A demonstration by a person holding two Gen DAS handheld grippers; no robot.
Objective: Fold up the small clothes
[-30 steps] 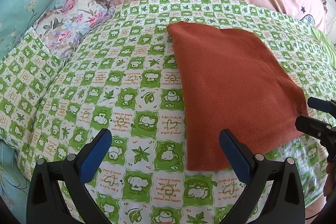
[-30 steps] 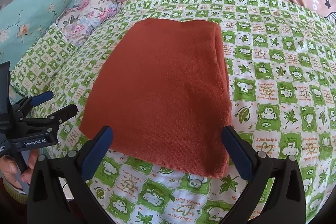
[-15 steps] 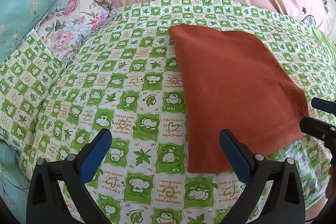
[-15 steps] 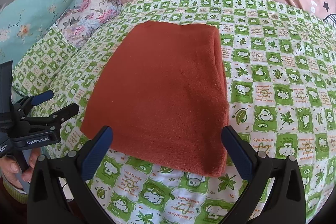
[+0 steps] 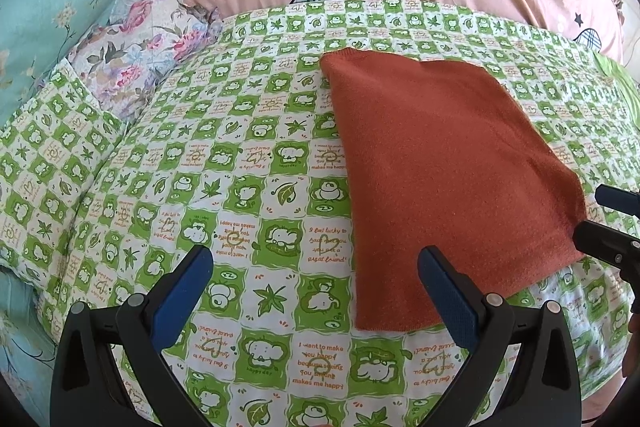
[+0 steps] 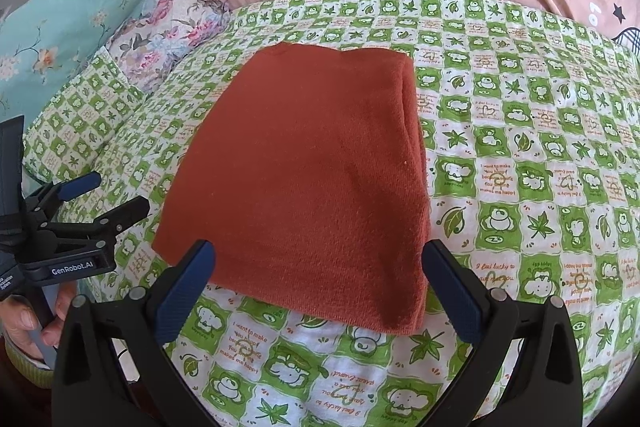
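Pillows [image 5: 132, 43] beyond folded rust garment [image 6: 304, 179]; left gripper [image 5: 316, 291], right gripper [image 6: 318, 279] both released, empty.

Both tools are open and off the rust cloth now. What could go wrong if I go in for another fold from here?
1. The rust cloth is already in layers, seen at its right edge; a pinch may catch only the top one and undo the fold.
2. The soft green checked sheet could be pinched along with it.
3. The left tool and right tool both sit near its front edge and could collide.
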